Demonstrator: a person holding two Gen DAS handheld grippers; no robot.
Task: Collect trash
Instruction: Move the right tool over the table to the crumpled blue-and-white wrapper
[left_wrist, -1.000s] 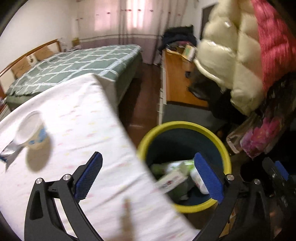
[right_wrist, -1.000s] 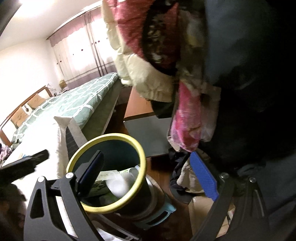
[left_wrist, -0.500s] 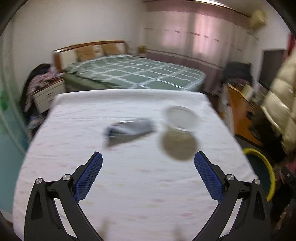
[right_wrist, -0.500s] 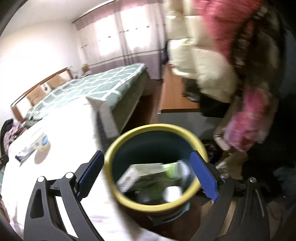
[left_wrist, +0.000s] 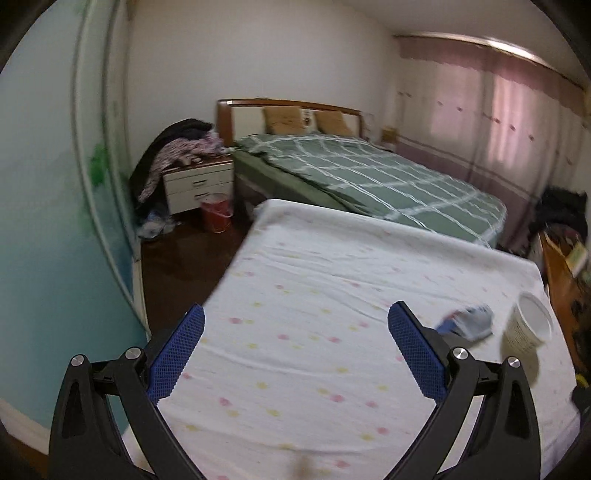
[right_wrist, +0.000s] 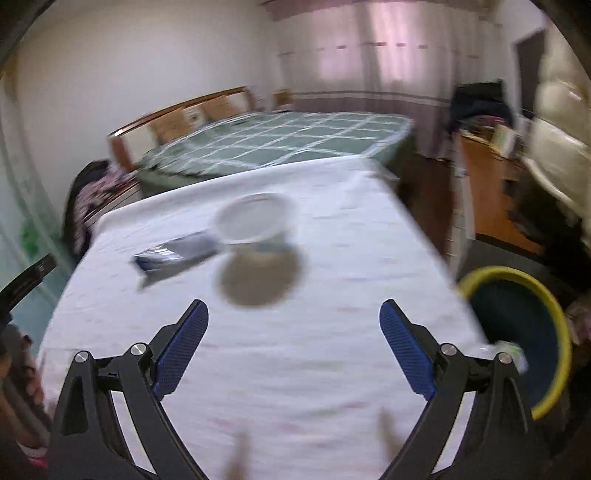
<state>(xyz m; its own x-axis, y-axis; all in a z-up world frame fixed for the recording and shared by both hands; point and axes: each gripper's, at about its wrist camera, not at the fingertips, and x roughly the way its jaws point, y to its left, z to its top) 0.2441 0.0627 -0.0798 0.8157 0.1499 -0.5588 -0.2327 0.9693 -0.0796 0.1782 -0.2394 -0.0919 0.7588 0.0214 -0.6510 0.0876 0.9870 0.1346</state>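
Both cameras have swung away from the bin since a second ago and now look across the white spotted sheet (left_wrist: 314, 332). On that sheet a white cup (right_wrist: 253, 223) stands up with its mouth open; what is in it cannot be seen, and the marks on its side are too blurry to read. Just beside the cup lies a crumpled silver and blue wrapper (right_wrist: 177, 253), and its writing is too blurry too. The left gripper (left_wrist: 295, 354) hangs over the sheet near the cup with its blue fingers (left_wrist: 177, 354) spread wide and nothing between them. The right gripper (right_wrist: 293, 347) hangs near the cup as well, fingers (right_wrist: 406, 350) wide and empty. Off the sheet's edge past the cup sits the yellow-rimmed bin (right_wrist: 517, 332), with something pale at its rim. Behind the cup is a bed with a green checked cover (left_wrist: 369, 181). Beside the bed stands a white nightstand (left_wrist: 199, 184) piled with clothes (left_wrist: 177, 155), with a small red bucket (left_wrist: 216, 212) on the floor by it.
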